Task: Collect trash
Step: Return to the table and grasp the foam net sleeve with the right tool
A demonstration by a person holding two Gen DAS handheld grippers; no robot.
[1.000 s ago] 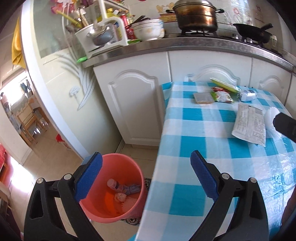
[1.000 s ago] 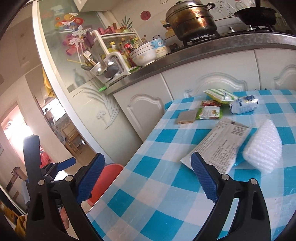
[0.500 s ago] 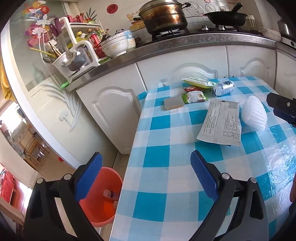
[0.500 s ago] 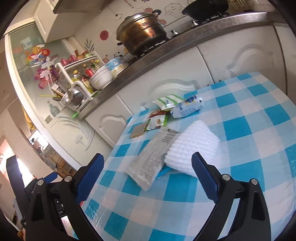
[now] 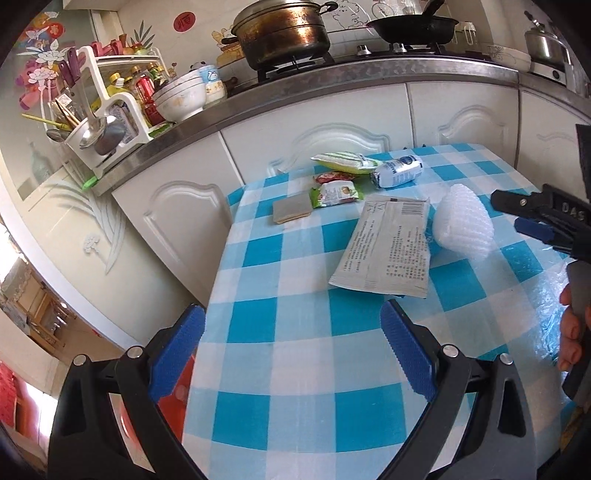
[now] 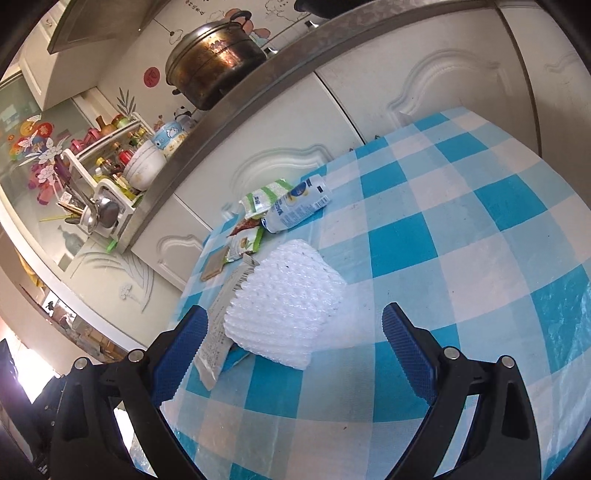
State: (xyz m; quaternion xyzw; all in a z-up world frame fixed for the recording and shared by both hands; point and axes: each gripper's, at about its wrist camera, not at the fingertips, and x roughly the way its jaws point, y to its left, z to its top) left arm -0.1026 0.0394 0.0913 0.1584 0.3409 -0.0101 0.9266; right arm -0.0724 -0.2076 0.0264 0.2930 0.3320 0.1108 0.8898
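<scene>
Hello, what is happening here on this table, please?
A person is collecting trash with two handheld grippers. Both are open and hold nothing. The right gripper points at a white foam fruit net lying beside a flat paper packet on the checked tablecloth. Snack wrappers and a small milk pouch lie farther back.

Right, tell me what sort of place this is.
A home kitchen, most likely: a large pot and black pan sit on a stove, with a utensil rack on the counter above white cabinets.
</scene>
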